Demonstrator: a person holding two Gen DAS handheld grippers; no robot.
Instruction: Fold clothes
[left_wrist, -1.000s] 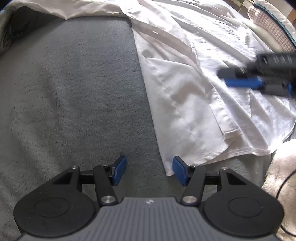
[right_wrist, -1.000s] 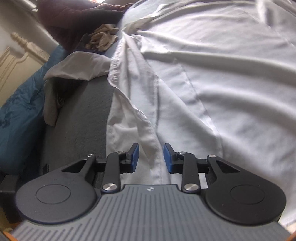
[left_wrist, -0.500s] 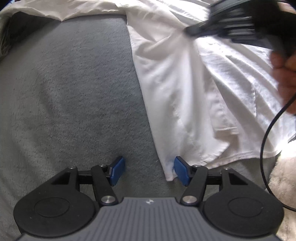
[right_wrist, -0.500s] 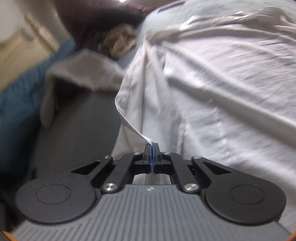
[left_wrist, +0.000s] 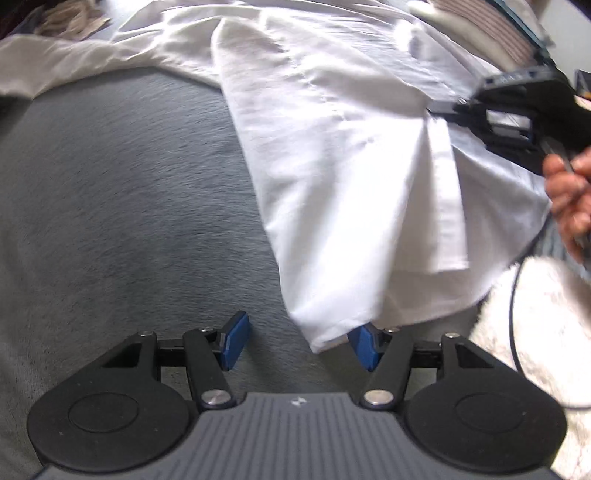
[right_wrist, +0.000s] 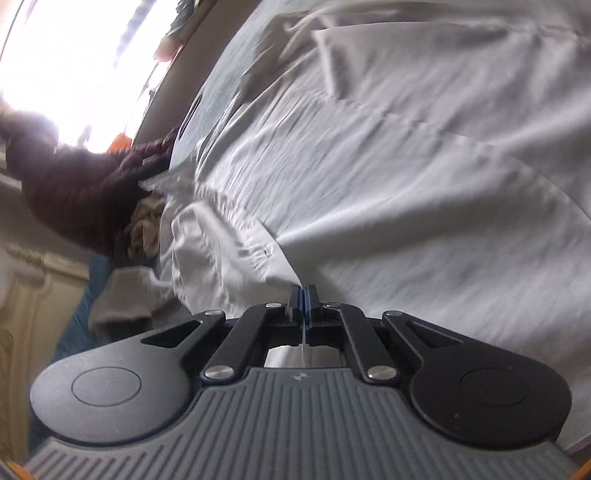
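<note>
On the grey plush blanket (left_wrist: 122, 206), the right gripper (right_wrist: 303, 295) pinches the white cotton shirt (left_wrist: 343, 177); the left gripper (left_wrist: 297, 341) stands spread.

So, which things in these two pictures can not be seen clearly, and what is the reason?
- Left wrist view: the corner of the white cotton shirt covers part of the left gripper's right blue finger.
- Left wrist view: the right gripper is blurred, and the person's hand is cut off by the frame edge.
- Right wrist view: motion blur smears the shirt; the bright window washes out the top left.
- Right wrist view: the dark brown garment is blurred.
</note>
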